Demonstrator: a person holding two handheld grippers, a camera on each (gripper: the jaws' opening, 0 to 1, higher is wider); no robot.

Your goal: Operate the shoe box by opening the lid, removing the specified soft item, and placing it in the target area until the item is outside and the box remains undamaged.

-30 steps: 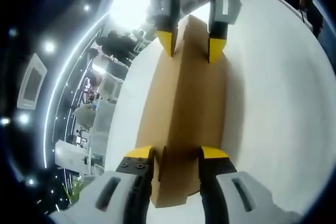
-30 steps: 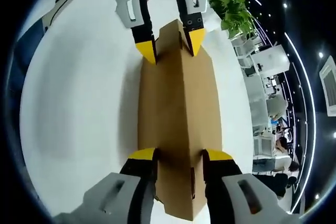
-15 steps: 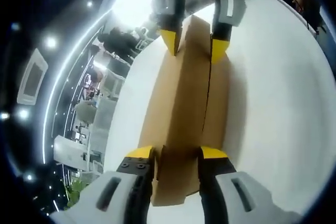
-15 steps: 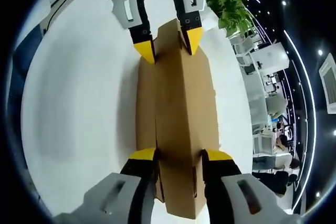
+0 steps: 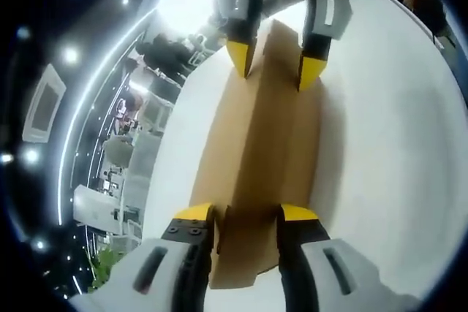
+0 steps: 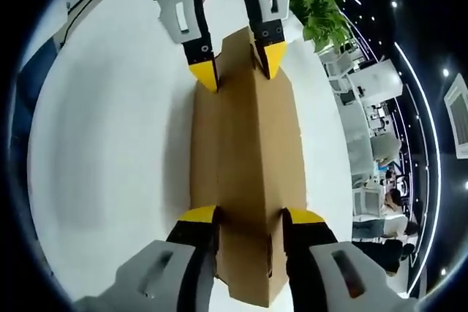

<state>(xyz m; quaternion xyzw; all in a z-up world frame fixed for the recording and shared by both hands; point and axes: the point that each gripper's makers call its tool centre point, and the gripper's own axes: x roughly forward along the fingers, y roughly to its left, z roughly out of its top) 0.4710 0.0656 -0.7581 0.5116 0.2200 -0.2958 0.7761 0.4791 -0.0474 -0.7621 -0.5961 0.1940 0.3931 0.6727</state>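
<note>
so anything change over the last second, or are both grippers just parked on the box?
Little visibly changed. Half a second ago the lid's edge looked slightly parted from the cardboard box; now it looks closed again, though the views also shifted a little. The left gripper and right gripper stay clamped on opposite ends of the box, which still sits on the white table. Nothing let go.

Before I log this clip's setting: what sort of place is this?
Probably a large open office or exhibition hall: rows of white desks, a potted plant and ceiling light strips surround the white table holding the cardboard box.
</note>
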